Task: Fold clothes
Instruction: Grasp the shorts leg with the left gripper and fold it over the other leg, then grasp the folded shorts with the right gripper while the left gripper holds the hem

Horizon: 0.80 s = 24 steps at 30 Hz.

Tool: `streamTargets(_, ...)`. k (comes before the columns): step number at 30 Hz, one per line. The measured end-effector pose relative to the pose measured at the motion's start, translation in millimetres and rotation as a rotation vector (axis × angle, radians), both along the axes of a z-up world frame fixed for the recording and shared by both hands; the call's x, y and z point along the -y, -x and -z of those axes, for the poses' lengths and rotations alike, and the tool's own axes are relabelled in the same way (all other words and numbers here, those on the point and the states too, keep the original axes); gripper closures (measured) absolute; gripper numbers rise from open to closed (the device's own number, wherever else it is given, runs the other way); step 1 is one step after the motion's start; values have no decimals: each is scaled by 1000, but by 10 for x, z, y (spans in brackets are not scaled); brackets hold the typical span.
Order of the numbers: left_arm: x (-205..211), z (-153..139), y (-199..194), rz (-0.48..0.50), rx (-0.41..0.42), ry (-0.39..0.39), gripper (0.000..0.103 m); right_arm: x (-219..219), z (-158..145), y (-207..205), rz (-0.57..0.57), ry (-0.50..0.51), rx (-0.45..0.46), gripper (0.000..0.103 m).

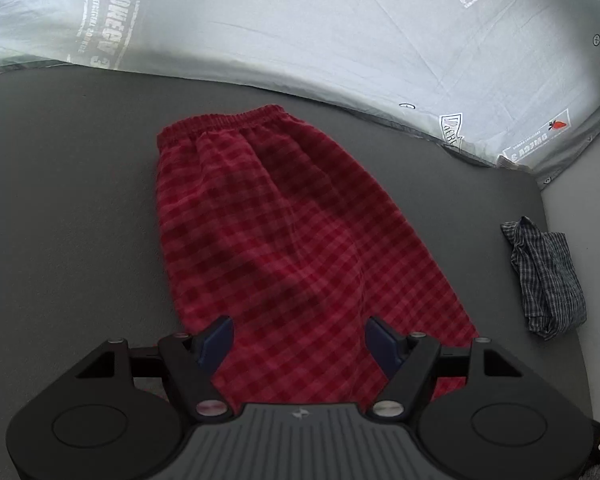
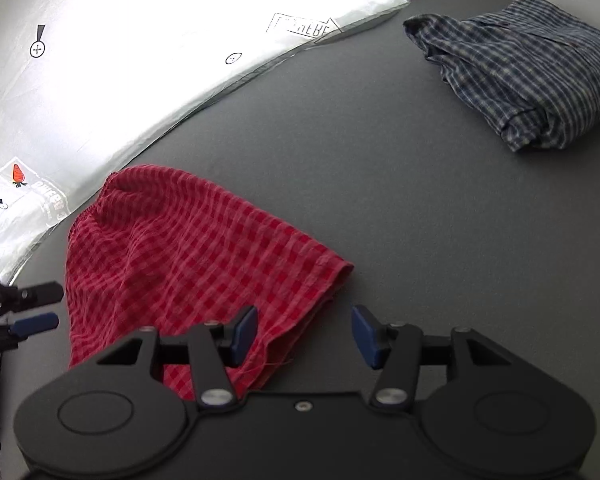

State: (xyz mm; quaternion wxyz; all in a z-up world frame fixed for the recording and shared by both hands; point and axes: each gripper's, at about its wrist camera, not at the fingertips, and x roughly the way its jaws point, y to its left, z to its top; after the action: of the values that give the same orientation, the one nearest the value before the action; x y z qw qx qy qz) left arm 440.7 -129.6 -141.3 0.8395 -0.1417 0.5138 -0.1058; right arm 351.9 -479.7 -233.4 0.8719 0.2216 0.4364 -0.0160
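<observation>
Red checked shorts [image 1: 284, 236] lie flat on the grey mat [image 1: 68, 208], with the elastic waistband at the far end. My left gripper [image 1: 300, 340] is open and hovers over the near hem, holding nothing. In the right wrist view the shorts [image 2: 180, 264] lie to the left. My right gripper [image 2: 304, 334] is open and empty above the shorts' right corner and the bare mat [image 2: 380, 184]. The left gripper's fingers [image 2: 36, 320] show at the left edge of this view.
A folded blue checked shirt [image 2: 520, 64] lies on the mat at the far right; it also shows in the left wrist view [image 1: 544, 276]. A white printed sheet [image 1: 340, 32] borders the mat's far edge. The mat's right edge [image 1: 556, 240] is near the shirt.
</observation>
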Motion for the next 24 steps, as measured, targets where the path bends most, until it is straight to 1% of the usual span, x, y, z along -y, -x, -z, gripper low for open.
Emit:
streamTargets(2, -88, 126, 227, -25, -64, 8, 30, 6, 86, -24, -2, -34, -13, 49)
streamTargets(4, -126, 266, 384, -53, -128, 68, 30, -15, 125, -69, -4, -53, -10, 48)
streamTargets(6, -91, 397, 490, -60, -173, 149, 30, -36, 132, -109, 4, -62, -2, 50)
streamTargets(7, -28, 403, 520, -41, -163, 136, 30, -51, 125, -129, 3, -88, 1, 52)
streamTargets(9, 100, 375, 551, 5, -123, 81, 30, -86, 144, -166, -13, -121, 6, 56)
streamTargets(11, 181, 378, 558, 6, -105, 48, 43, -172, 191, -224, -23, -122, 3, 65)
streamTargets(12, 191, 370, 570, -13, -95, 34, 46, -225, 210, -247, -28, -100, 11, 79)
streamTargets(13, 193, 356, 585, -33, -83, 22, 70, -271, 214, -262, -33, -69, 18, 92)
streamTargets(14, 173, 355, 594, -60, -84, 15, 96, -335, 210, -290, -47, -17, 23, 100)
streamTargets(16, 66, 360, 618, -118, -89, 44, 96, -406, 181, -279, -52, 28, 34, 101)
streamTargets(19, -151, 281, 759, -183, -76, 94, 97, -416, 130, -114, -38, 25, 28, 101)
streamTargets(21, -287, 184, 938, -191, -54, 96, 98, -407, 83, 108, -51, 24, 31, 101)
streamTargets(22, -356, 136, 1031, -194, -45, 95, 98, -402, 47, 302, -71, 20, 34, 101)
streamTargets(24, -514, 103, 1262, -206, -63, 99, 99, -426, 10, 651, -112, 16, 16, 101)
